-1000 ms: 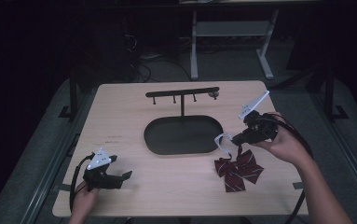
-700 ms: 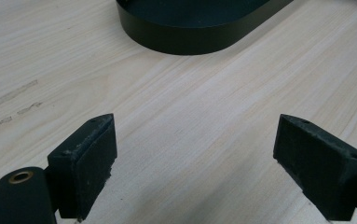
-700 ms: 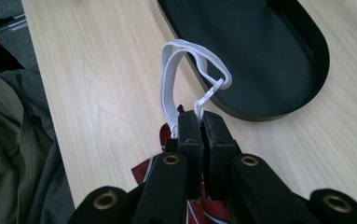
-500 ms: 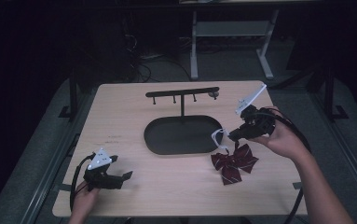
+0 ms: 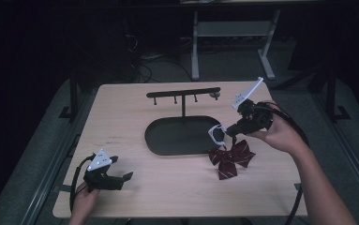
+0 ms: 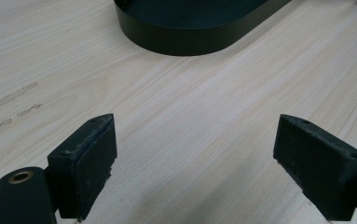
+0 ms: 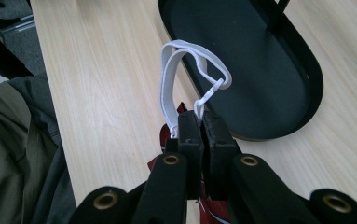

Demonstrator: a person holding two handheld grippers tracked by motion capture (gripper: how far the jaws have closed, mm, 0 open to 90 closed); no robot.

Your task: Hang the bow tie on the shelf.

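In the high view, the right claw (image 5: 228,132) held the bow tie (image 5: 231,158) by its white strap (image 5: 216,132) beside the hanger stand (image 5: 183,96), apparently for hooking, bow hanging just above the bench (image 5: 121,117). In the left gripper view, the left claw (image 6: 195,163) sat wide and empty, parked clear. In the right gripper view, the jaws pinched the strap's (image 7: 176,70) ends, leaving its loop free.

Pretty dark room overall, just a light wood table (image 5: 168,187) lit up in the middle, grey floor (image 5: 41,154) around it, a white-legged desk frame (image 5: 233,33) behind, and a tangle of cables (image 5: 142,63) on the floor back there.
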